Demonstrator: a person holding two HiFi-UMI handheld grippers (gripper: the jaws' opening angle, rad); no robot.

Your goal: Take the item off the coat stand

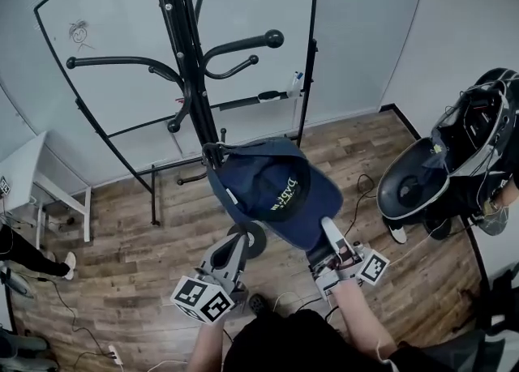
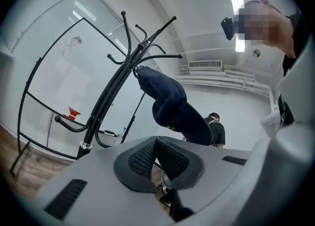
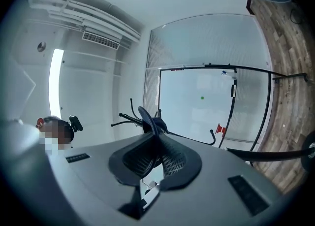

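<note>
- Right gripper (image 1: 327,231): jaws drawn almost together, clamped on the brim of the navy cap (image 1: 276,188).
- In the right gripper view the brim's thin dark edge runs down between the mesh pads (image 3: 138,158), with the rest of the cap (image 3: 147,117) rising just beyond the tips.
- Left gripper (image 1: 238,239): pads (image 2: 142,158) meet at the tips with nothing between them, and they touch nothing.
- The cap (image 2: 170,104) hangs beyond and above the left jaws, clear of them.
- The cap's far end is caught on a low peg of the black coat stand (image 1: 185,46), with its open inside facing up.
- The brim slopes near and right into the right gripper's grip, above the wooden floor (image 1: 130,233).
</note>
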